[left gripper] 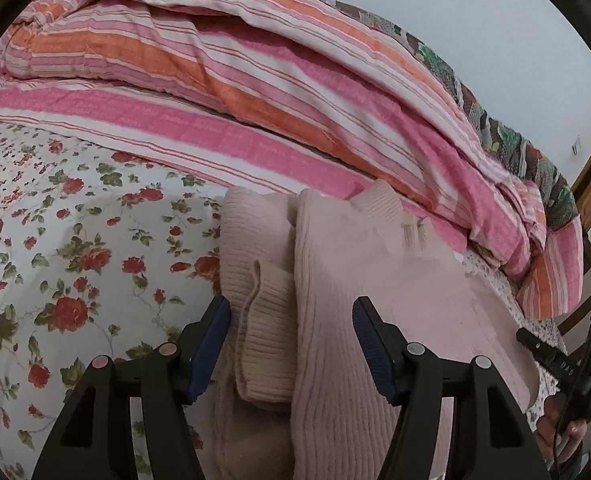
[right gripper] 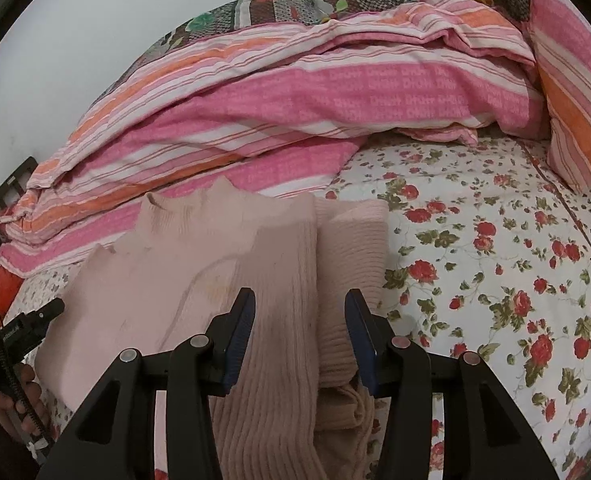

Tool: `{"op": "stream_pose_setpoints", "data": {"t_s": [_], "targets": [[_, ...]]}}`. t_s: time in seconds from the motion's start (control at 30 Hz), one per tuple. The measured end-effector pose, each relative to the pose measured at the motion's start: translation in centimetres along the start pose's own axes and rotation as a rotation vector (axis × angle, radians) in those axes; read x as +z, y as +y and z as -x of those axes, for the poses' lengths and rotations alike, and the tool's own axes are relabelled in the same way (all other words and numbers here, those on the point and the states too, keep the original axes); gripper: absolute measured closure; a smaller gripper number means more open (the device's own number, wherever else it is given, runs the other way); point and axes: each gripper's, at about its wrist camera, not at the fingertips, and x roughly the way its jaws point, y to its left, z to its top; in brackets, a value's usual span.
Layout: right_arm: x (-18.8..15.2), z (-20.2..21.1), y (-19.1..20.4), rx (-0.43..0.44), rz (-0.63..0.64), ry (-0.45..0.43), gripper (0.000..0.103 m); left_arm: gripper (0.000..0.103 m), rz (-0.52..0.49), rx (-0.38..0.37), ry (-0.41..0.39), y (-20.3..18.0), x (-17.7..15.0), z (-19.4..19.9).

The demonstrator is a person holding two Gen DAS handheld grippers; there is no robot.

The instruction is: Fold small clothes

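Left wrist view shows the left gripper [left gripper: 291, 344] with fingers parted, gripping nothing, the pink ribbed sweater [left gripper: 335, 320] lying on the bed [left gripper: 75, 240] between and beyond them. The right gripper [right gripper: 299, 336] likewise gapes over it. Sleeves look folded in; next likely a hem-to-collar fold, needing both to pinch the near edge.

Right claw [right gripper: 298, 312] open over pink sweater [right gripper: 199, 280], floral sheet [right gripper: 495, 260]

sweater [right gripper: 271, 280]: pale pink ribbed knit, soft, matt
sheet [right gripper: 495, 280]: smooth printed floral cloth
quilt [left gripper: 255, 92]: striped woven cloth, slightly crinkled
left gripper [left gripper: 291, 344]: matt black plastic, ridged blue pads
right gripper [right gripper: 299, 332]: same finish, metal pins
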Motion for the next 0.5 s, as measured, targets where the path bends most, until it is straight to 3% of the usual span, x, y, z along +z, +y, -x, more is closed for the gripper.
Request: {"op": "stream_pose_setpoints", "data": {"t_s": [0.1,0.27,0.5], "targets": [[0.0,0.0,0.1,0.014,-0.004,0.011,0.049,0.042,-0.028,0.003,0.021,-0.2,-0.4,0.3],[-0.4,0.7,0.8,-0.006,-0.01,0.042,0.048,0.039,-0.025,-0.063,0.045,0.6,-1.7,2.1],[-4.2,3.8,1.4,-0.027,-0.043,0.051,0.047,0.039,-0.067,-0.108,0.085,1.5,-4.6,4.6]]}}
